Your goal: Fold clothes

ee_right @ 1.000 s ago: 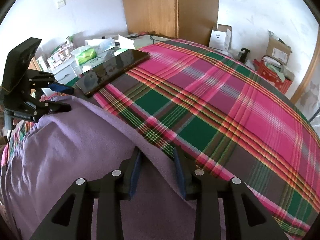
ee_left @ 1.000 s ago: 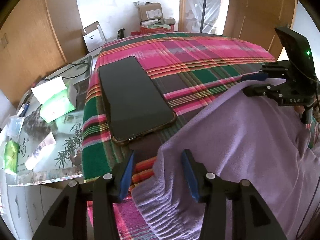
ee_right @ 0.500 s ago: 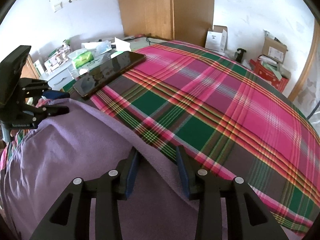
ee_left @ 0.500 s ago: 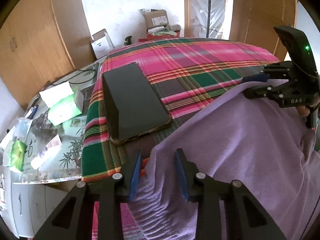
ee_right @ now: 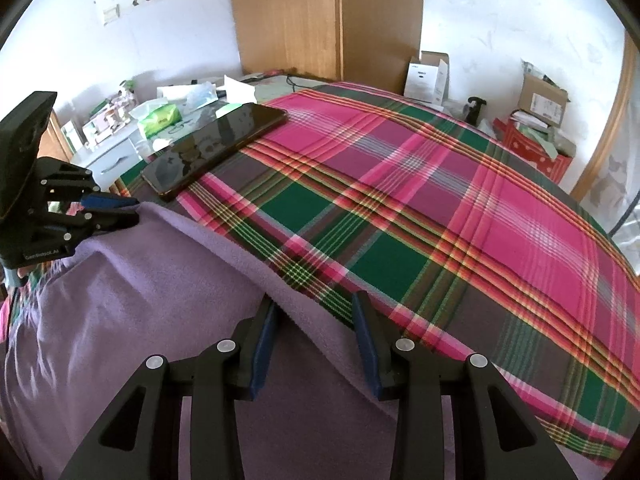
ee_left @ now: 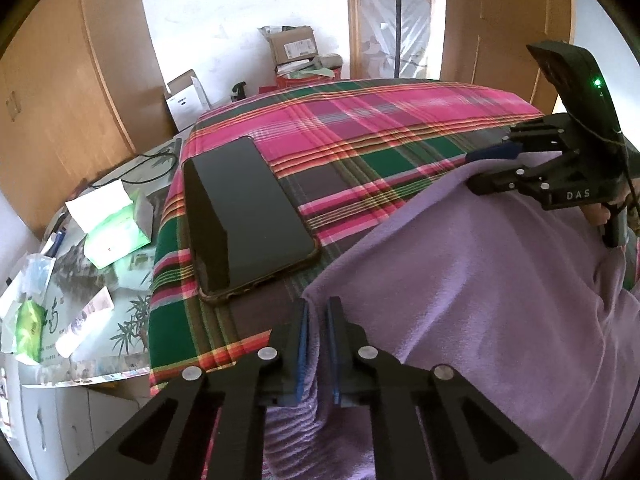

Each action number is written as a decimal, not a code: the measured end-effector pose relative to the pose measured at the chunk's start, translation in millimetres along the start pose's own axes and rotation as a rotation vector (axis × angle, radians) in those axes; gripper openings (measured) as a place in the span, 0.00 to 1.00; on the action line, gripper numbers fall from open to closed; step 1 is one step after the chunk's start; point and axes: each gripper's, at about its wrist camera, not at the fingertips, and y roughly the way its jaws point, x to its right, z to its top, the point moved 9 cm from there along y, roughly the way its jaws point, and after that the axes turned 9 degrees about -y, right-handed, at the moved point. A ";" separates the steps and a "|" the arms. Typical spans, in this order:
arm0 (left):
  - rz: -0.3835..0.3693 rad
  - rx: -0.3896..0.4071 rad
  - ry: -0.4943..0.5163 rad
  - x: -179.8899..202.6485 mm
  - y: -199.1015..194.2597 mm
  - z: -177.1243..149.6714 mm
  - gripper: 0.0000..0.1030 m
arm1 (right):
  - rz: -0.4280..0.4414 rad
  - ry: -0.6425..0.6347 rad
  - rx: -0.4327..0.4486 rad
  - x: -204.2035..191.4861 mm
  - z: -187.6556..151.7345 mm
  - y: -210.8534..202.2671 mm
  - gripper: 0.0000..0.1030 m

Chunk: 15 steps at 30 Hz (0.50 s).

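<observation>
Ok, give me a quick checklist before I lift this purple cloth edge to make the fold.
1. Left gripper pinching the purple fleece garment: ok, jaws just closed on its corner.
2. Right gripper gripping the garment edge: not ok, jaws apart, fabric lies between the pads unpinched.
3. Black smartphone clear of the garment: ok, apart from it on the pink and green plaid blanket.
4. Blanket ahead free for the fold: ok.
5. Near hem of the garment: cannot tell, hidden.
</observation>
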 end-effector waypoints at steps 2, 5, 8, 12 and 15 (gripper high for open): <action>-0.005 0.000 -0.005 -0.8 0.4 0.5 0.09 | 0.000 0.000 0.004 0.2 -0.4 -0.1 0.37; -0.014 -0.002 -0.016 -2.5 1.1 1.1 0.09 | -0.001 0.000 0.008 0.3 -0.9 -0.3 0.37; -0.013 -0.004 -0.020 -2.4 1.4 1.5 0.09 | -0.006 -0.001 0.009 0.2 -1.0 -0.7 0.37; -0.028 -0.005 -0.053 -6.3 1.8 2.1 0.14 | -0.014 0.000 0.008 -0.1 -0.3 -0.8 0.37; -0.031 -0.001 -0.065 -8.6 1.5 2.2 0.16 | -0.015 0.001 0.011 -0.2 -0.5 -0.9 0.37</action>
